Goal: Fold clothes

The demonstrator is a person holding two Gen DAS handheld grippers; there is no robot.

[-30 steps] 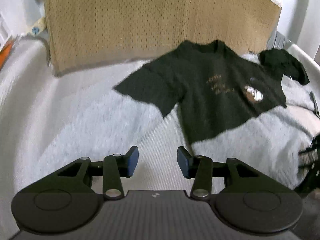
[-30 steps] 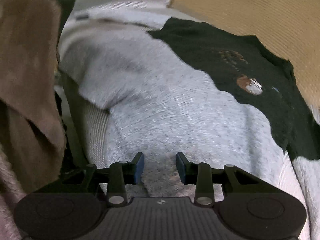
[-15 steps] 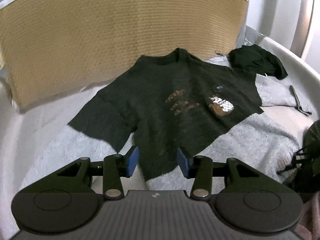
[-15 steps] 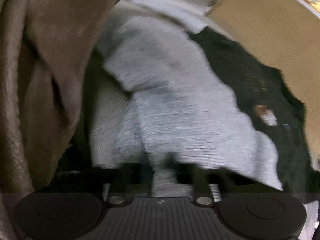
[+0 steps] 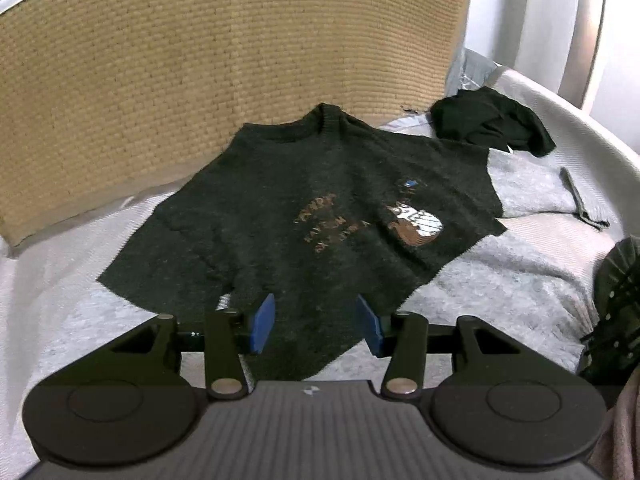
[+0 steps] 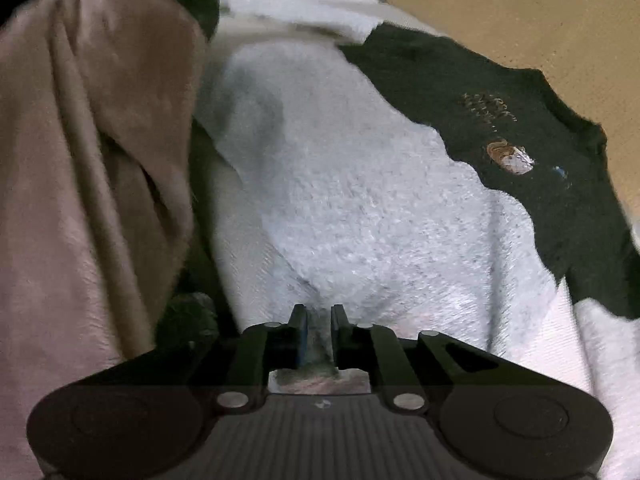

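A dark short-sleeved sweater [image 5: 320, 208] with a brown print lies spread flat on a fluffy grey garment [image 5: 520, 272], collar toward the woven headboard. My left gripper [image 5: 316, 324] is open just above the sweater's near hem, blue pads on either side of the cloth. In the right wrist view the grey fluffy garment [image 6: 380, 208] stretches ahead, and my right gripper [image 6: 319, 334] is shut on its near edge, pinching a fold. The dark sweater [image 6: 500, 132] lies beyond, at the upper right.
A tan woven headboard [image 5: 200, 72] stands behind the sweater. A small black garment [image 5: 492, 124] lies at the back right. A brown fuzzy cloth [image 6: 88, 160] hangs at the left of the right wrist view. A dark mesh object [image 5: 616, 280] sits at the right edge.
My left gripper moved forward over the sweater's hem and stayed open. My right gripper dropped onto the grey garment's edge and shut on it.
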